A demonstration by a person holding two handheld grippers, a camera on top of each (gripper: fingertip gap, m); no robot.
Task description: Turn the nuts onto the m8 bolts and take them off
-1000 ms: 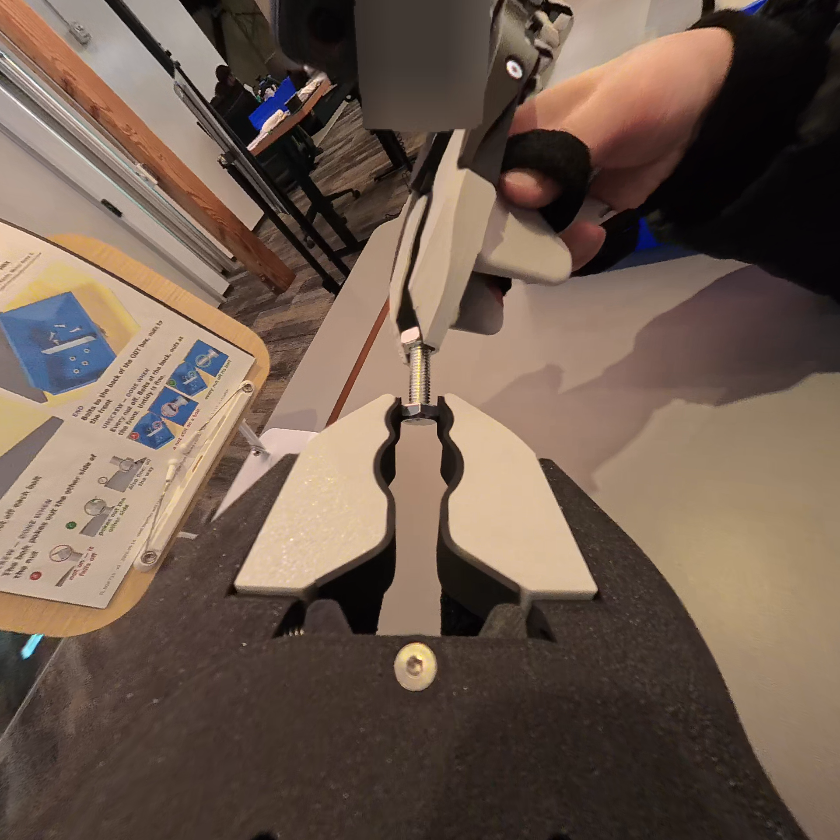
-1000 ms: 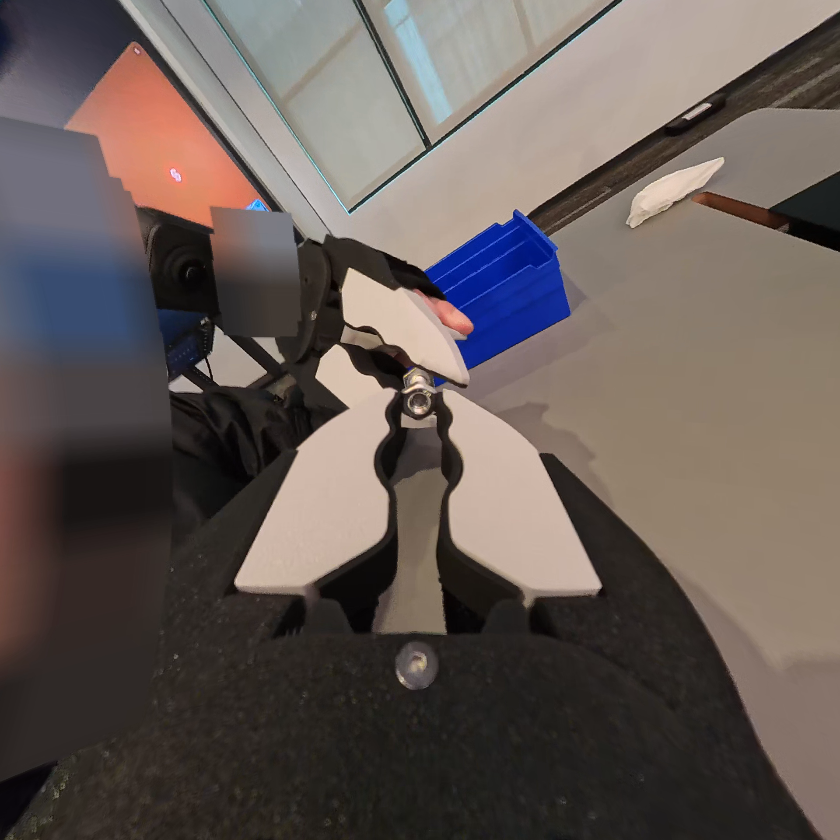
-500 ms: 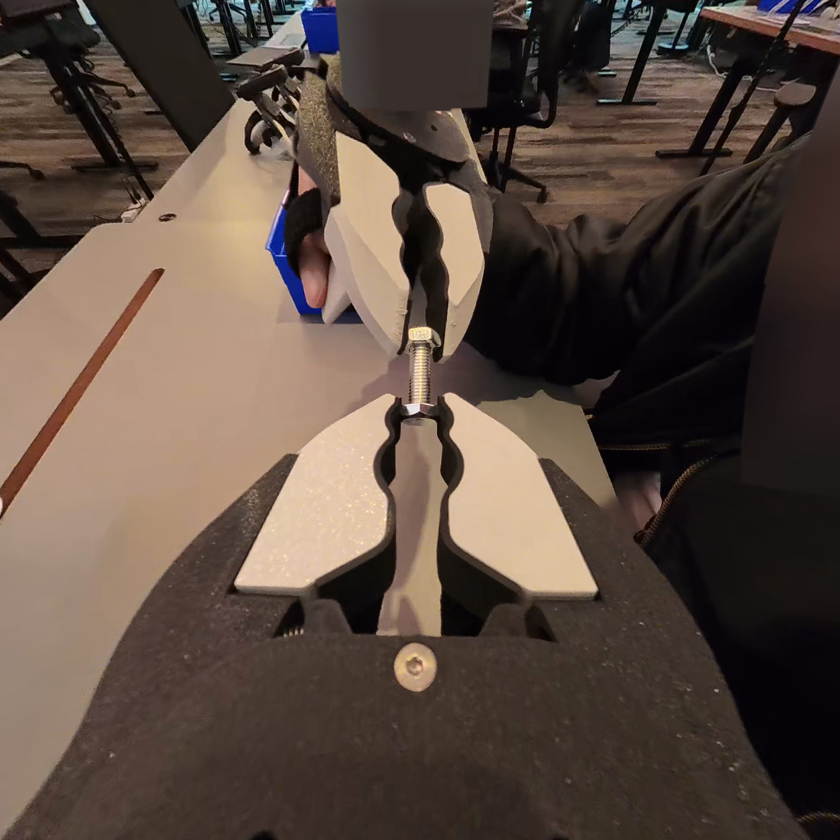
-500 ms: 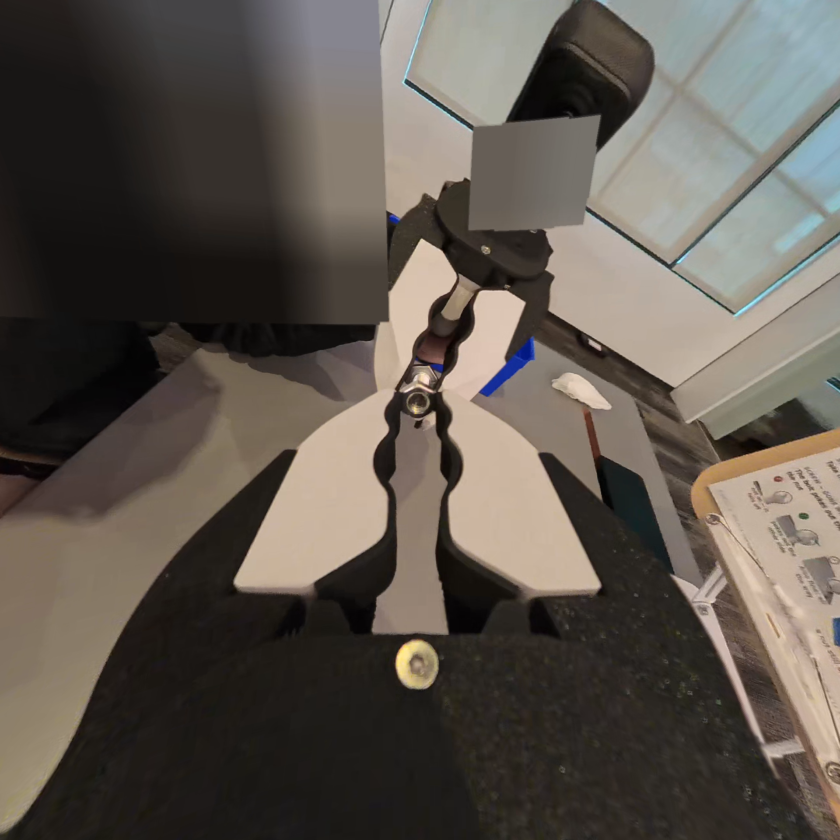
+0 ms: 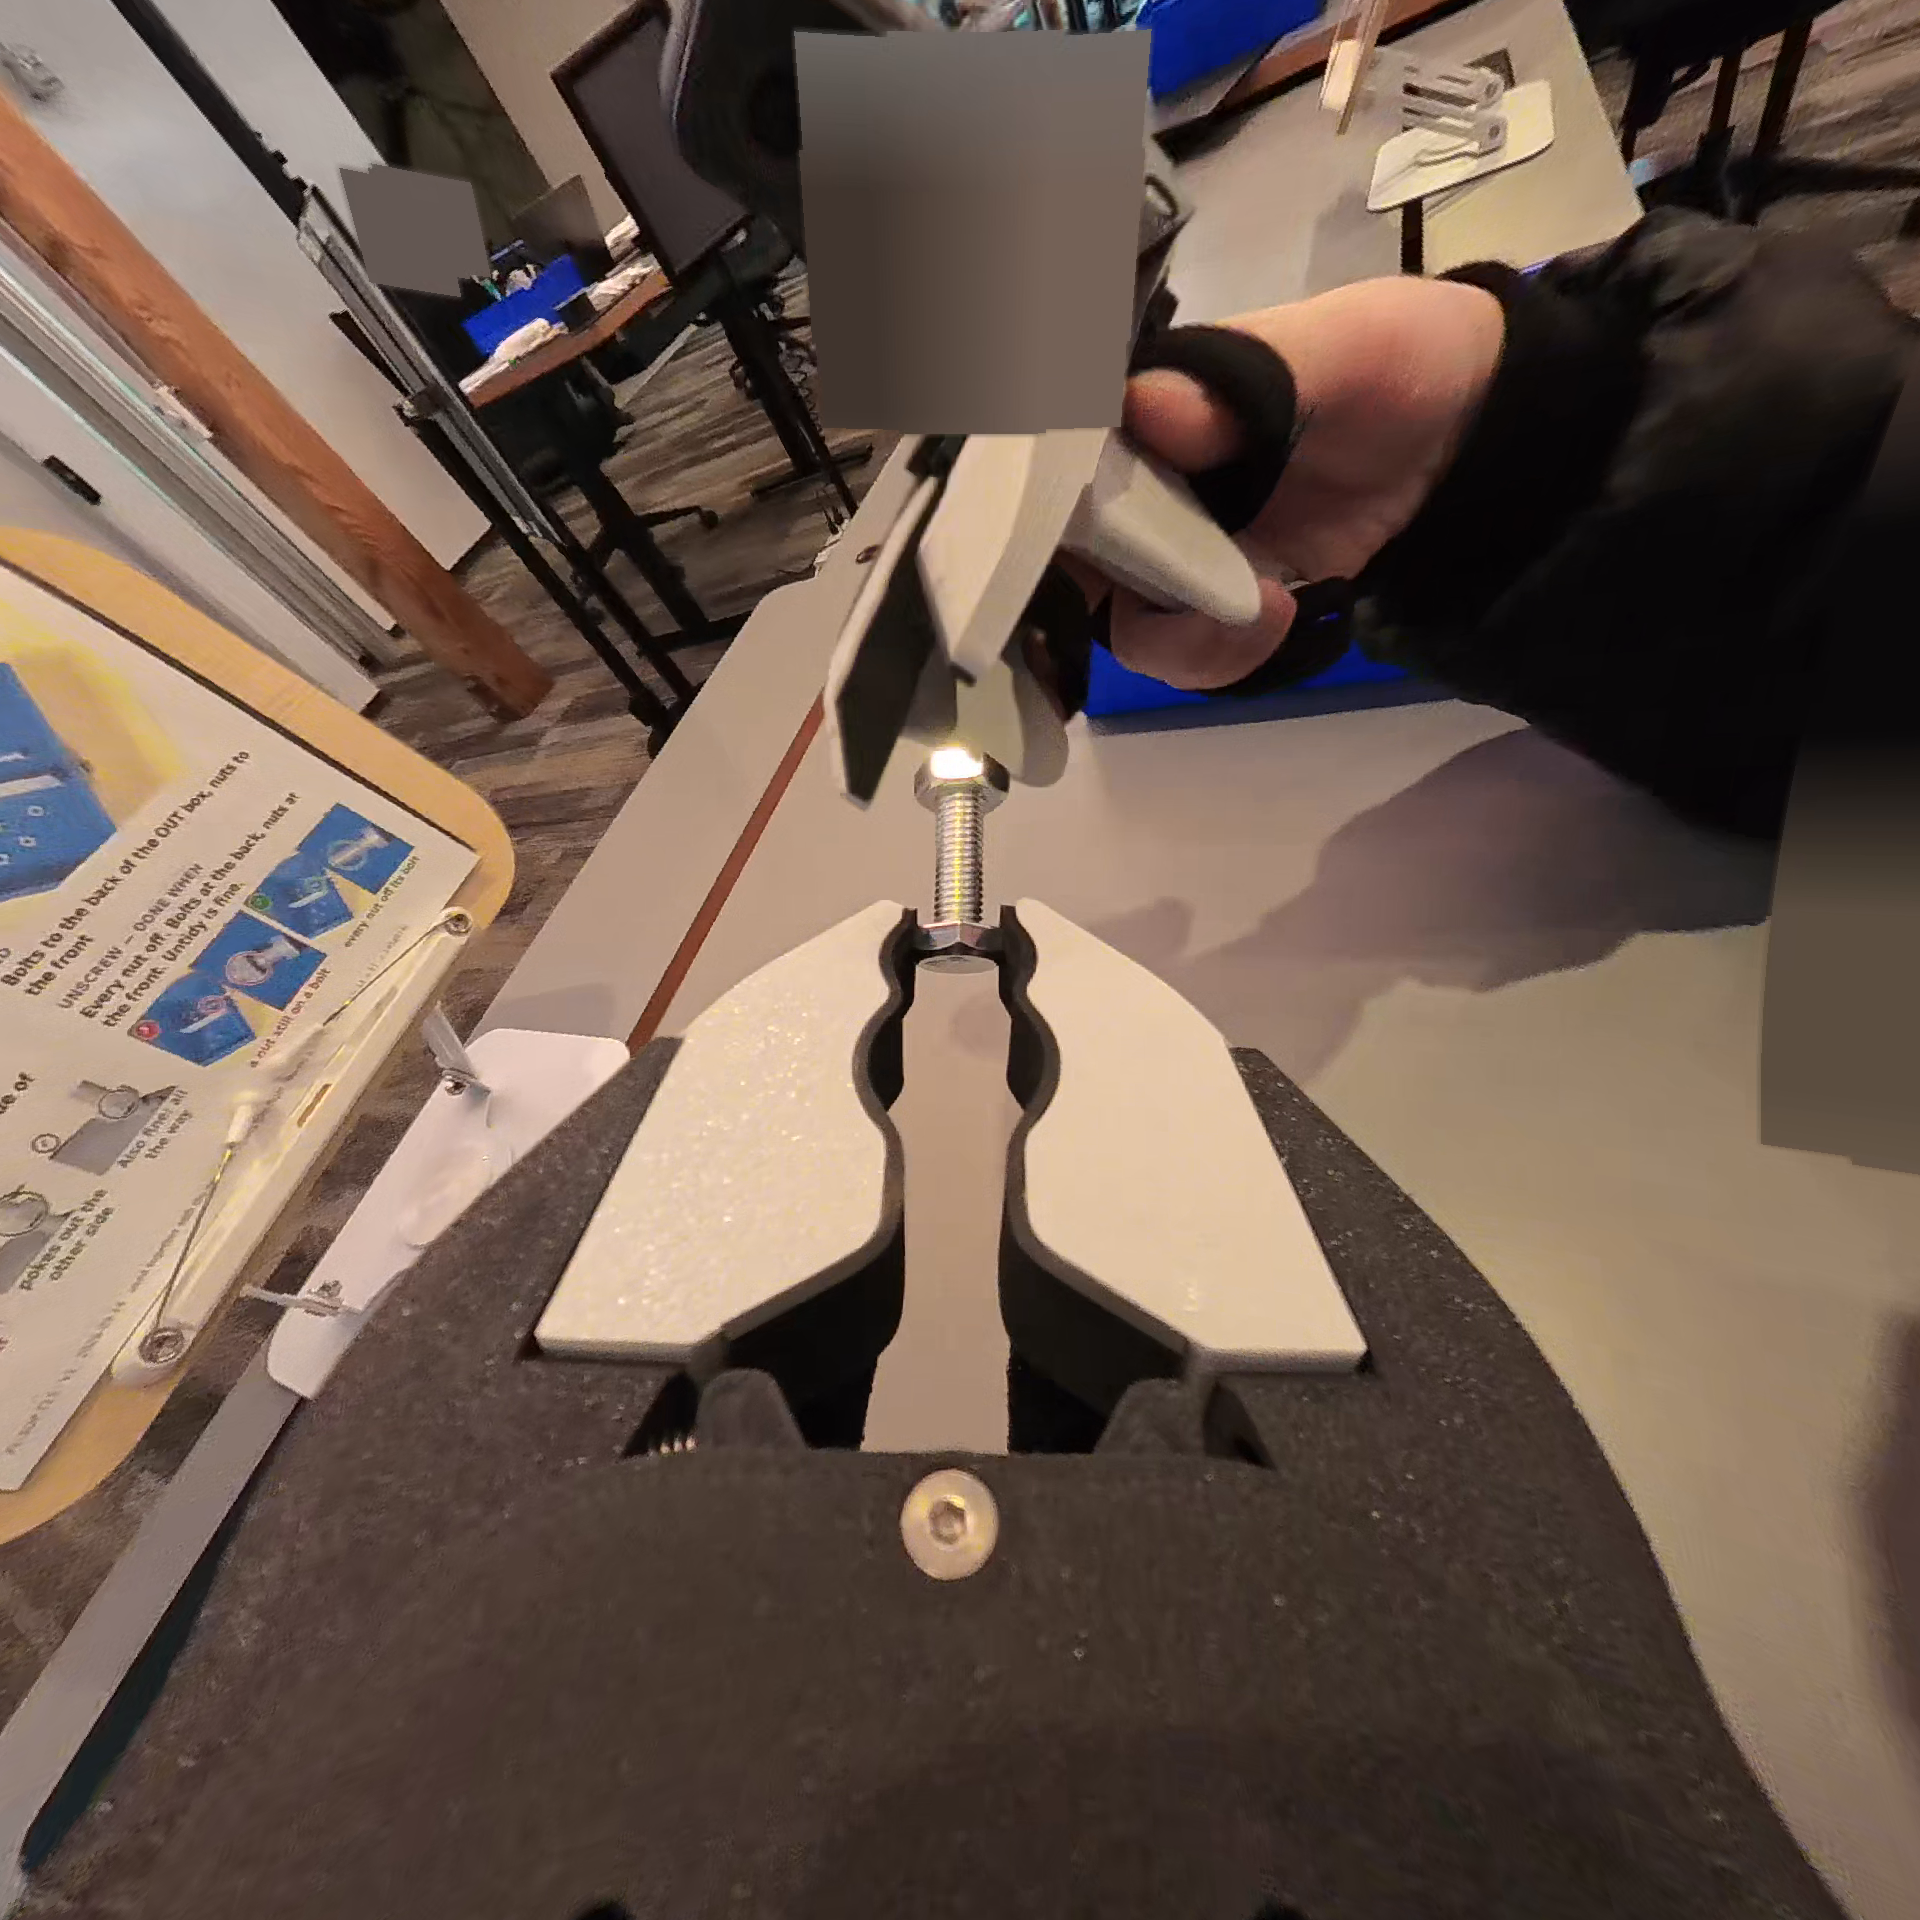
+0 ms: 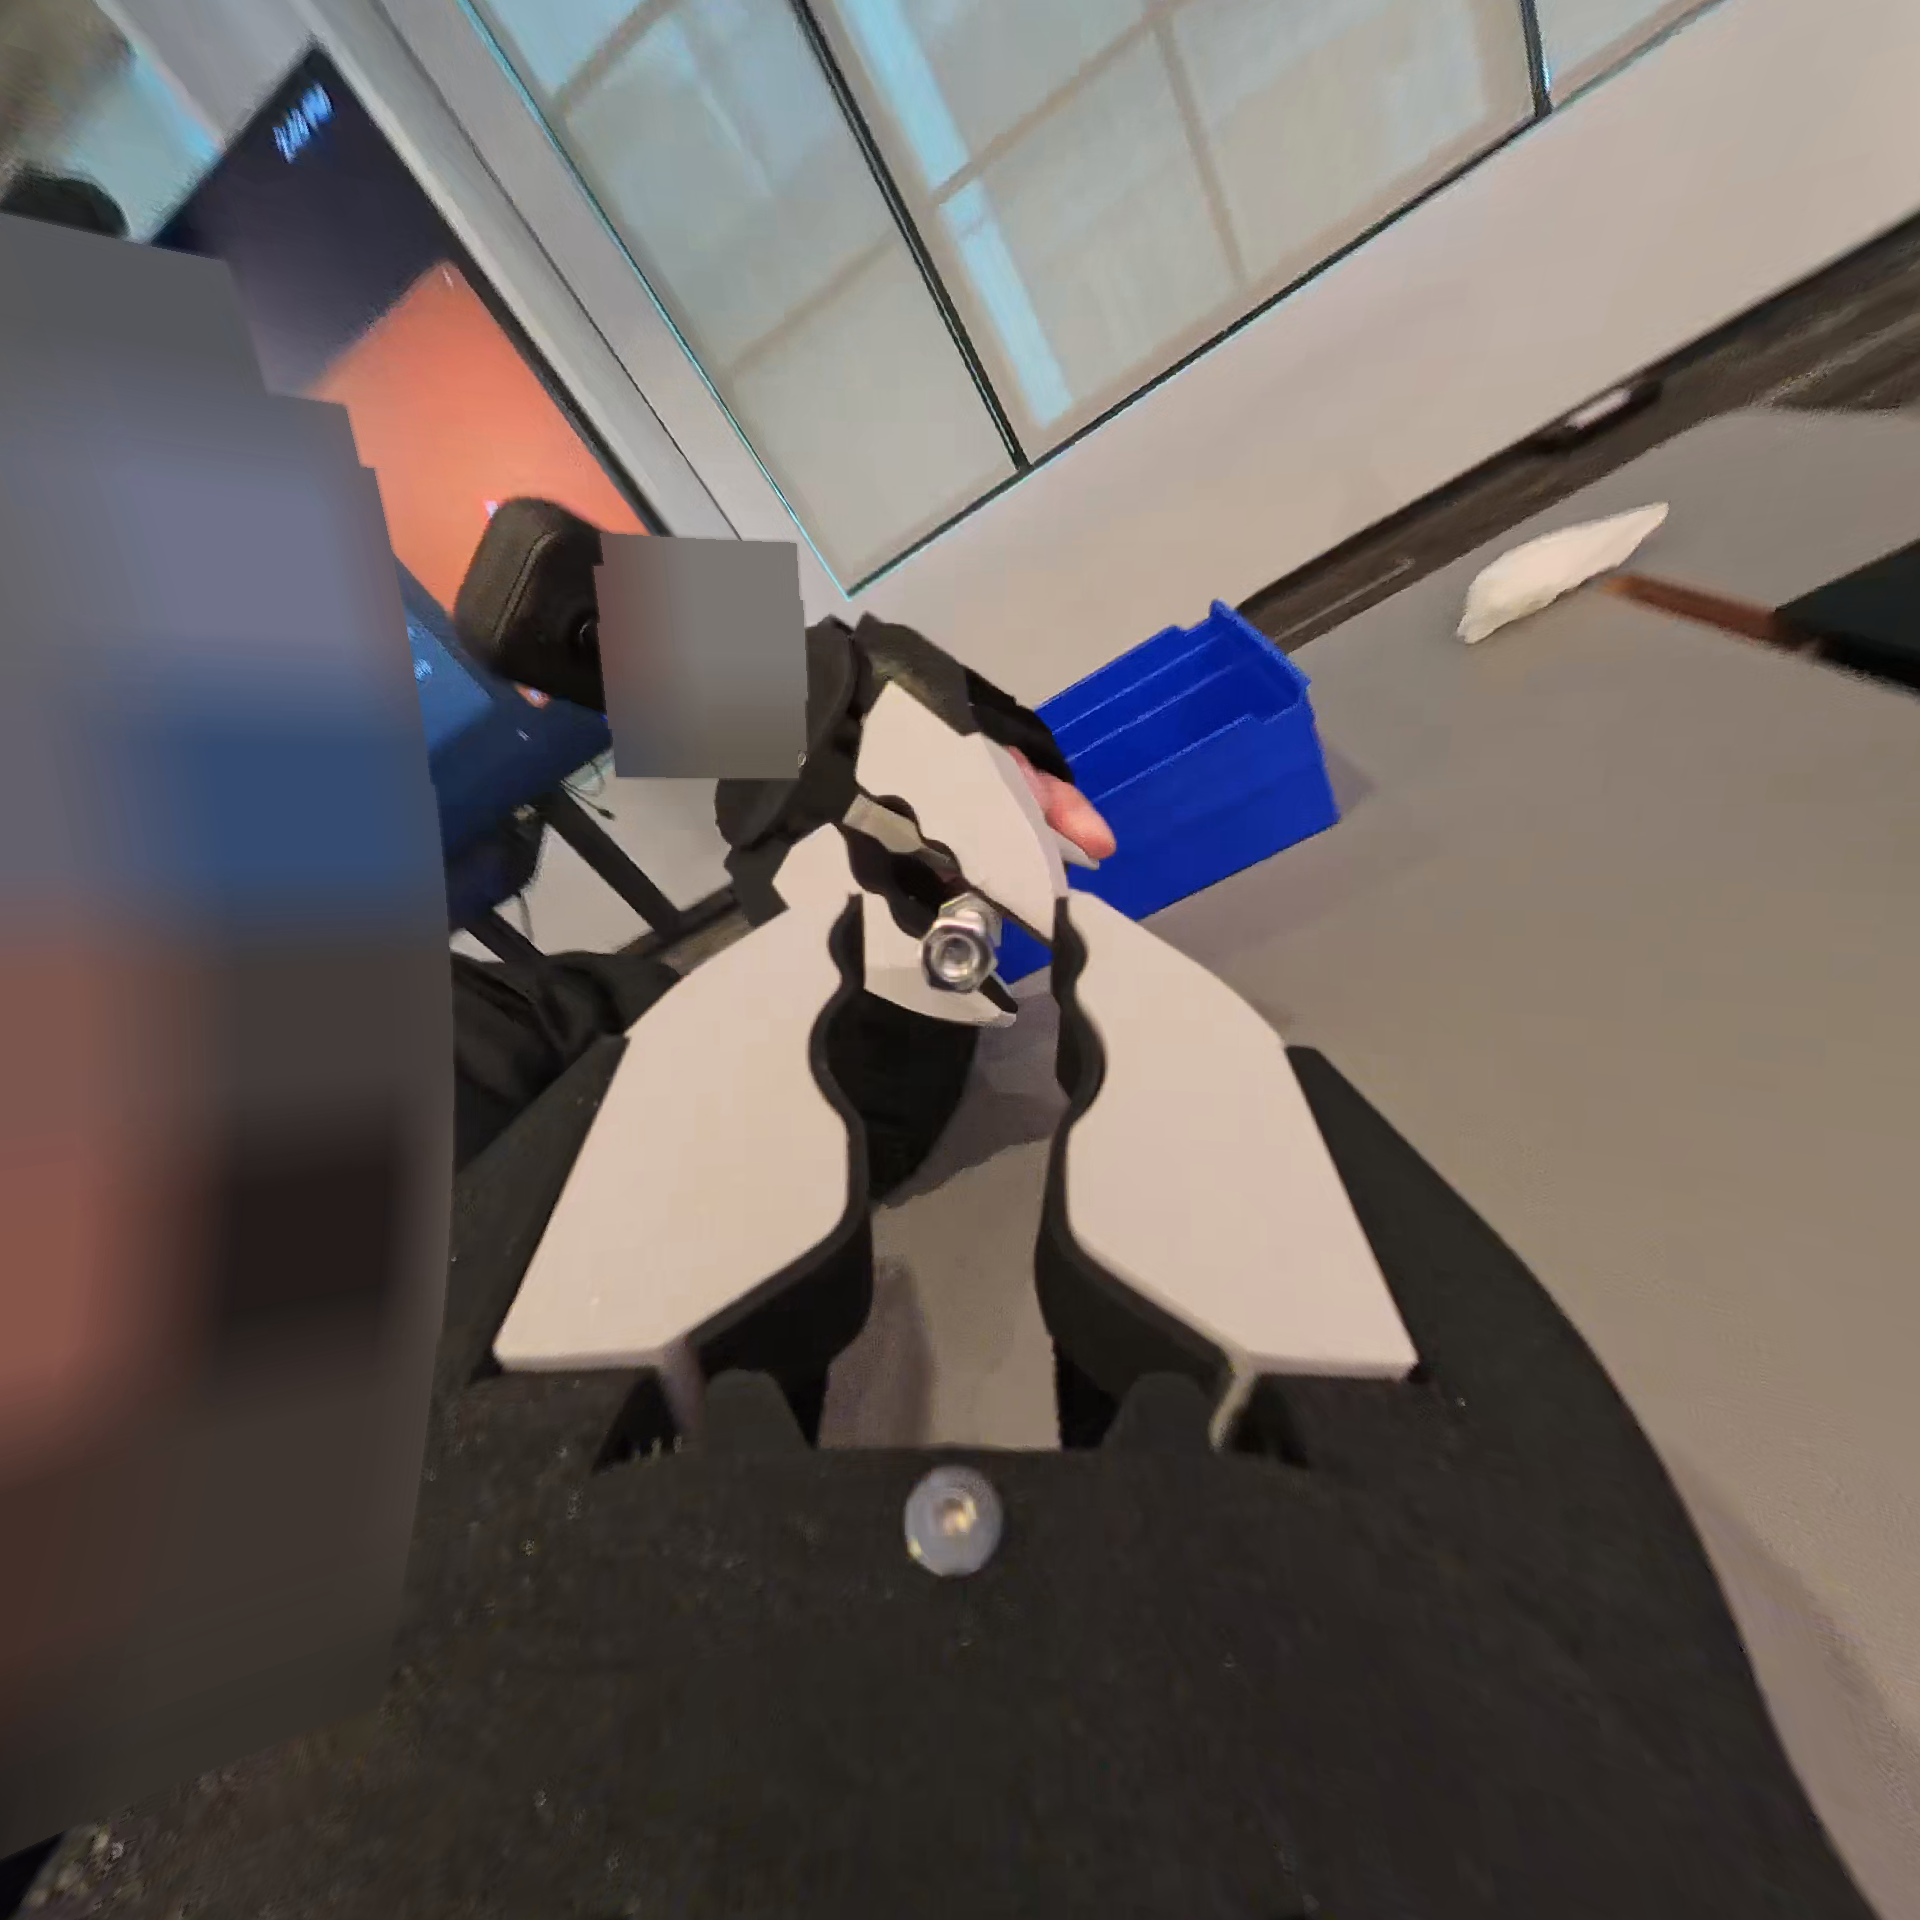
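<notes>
While the left gripper is clamped narrow on the hex head of the M8 bolt, pads pressing both sides and the shank pointing away from it above the grey table, the nut sits right at the far tip of the thread. The right gripper is spread wide w/ the nut between its fingers, neither pad touching, so nothing's held there. Judging by that, this nut is only a few turns on: either just started or nearly off, can't tell which, & most of the thread is bare. Glare washes out the nut in the left wrist view, & engaged turns are hidden inside it. The blue bin behind is partly blocked, contents not visible, so no. of bolts left is unknown.
</notes>
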